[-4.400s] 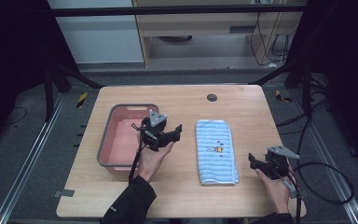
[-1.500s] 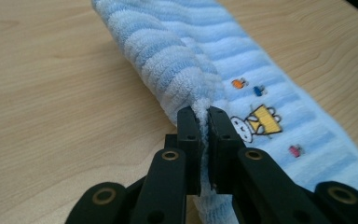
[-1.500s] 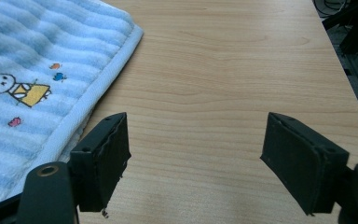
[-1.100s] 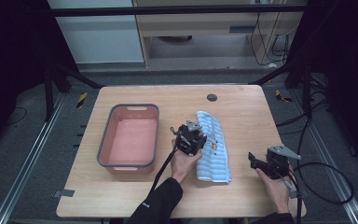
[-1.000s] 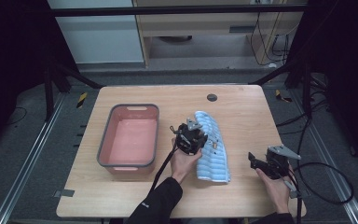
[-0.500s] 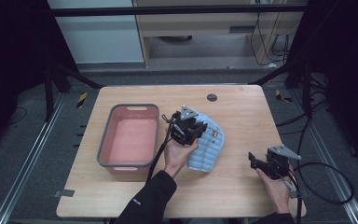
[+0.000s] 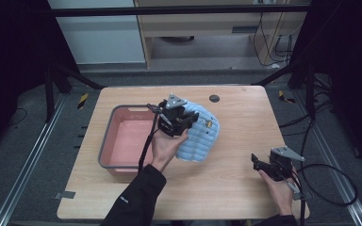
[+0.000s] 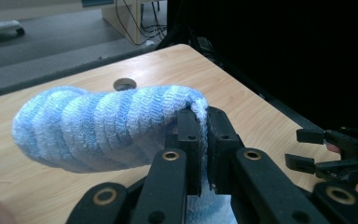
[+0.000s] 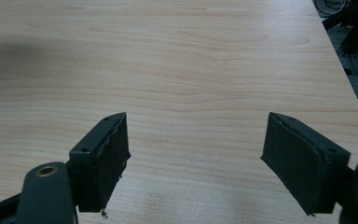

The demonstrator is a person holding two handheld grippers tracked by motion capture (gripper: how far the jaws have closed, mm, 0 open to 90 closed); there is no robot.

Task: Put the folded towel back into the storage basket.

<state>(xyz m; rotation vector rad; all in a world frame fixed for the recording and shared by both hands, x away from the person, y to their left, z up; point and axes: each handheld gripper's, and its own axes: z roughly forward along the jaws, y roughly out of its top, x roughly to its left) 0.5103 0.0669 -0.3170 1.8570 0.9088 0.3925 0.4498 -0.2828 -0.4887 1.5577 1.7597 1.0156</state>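
High view: the left hand-held gripper [image 7: 185, 123] is holding a blue striped towel [image 7: 201, 139] clear of the surface, near the middle toward the far edge, with the cloth drooping below and to the right of the grip. A pink tub [image 7: 126, 137] is sitting just beside it, toward the left edge, probably where the towel is headed. The right hand-held gripper [image 7: 262, 163] is resting near the front right corner, well apart from the work, likely kept out of the way. Left gripper view: the jaws are standing pinched tight on one edge of the towel [image 8: 107, 126], so the rest is bulging out in a folded hump to the left; gripping an edge lets the cloth hang free for carrying. A round hole [image 8: 125, 84] in the surface is showing beyond it. Right gripper view: the jaws of the right hand-held gripper [image 9: 196, 163] are standing wide apart over bare wood [image 9: 186, 70], nothing between them.
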